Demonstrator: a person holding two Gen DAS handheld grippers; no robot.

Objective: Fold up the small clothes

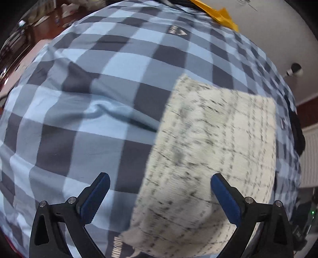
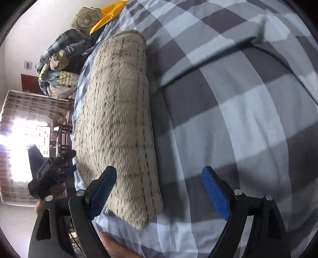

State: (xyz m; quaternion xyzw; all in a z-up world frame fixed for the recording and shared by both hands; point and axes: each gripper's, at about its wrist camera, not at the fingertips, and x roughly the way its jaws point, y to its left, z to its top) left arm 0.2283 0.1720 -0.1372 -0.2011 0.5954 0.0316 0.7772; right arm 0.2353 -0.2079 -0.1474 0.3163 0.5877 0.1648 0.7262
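Scene: a cream, dark-flecked knit garment (image 1: 214,142) lies folded flat on a blue-and-grey checked bedspread (image 1: 83,123) covering a bed.
Left gripper (image 1: 160,190): hovers above the spread, jaws spread wide and holding nothing; the garment's near left edge runs between them and the cloth fills the space ahead and to the right.
Right gripper (image 2: 159,185): also above the bed, jaws wide apart and empty; the garment (image 2: 117,127) sits ahead and to the left, its near end just past the left finger.
Long axis: in the right wrist view, the garment stretches lengthwise away from the jaws, its thick rolled fold facing the open spread.
Nearer hand: hard to call; both sit close to the garment's near end.
Background: a heap of unsorted clothes (image 2: 57,65) and a yellow item (image 2: 107,15) lie well beyond.
Stage, as judged: at least one fold appears made; neither gripper touches the cloth.
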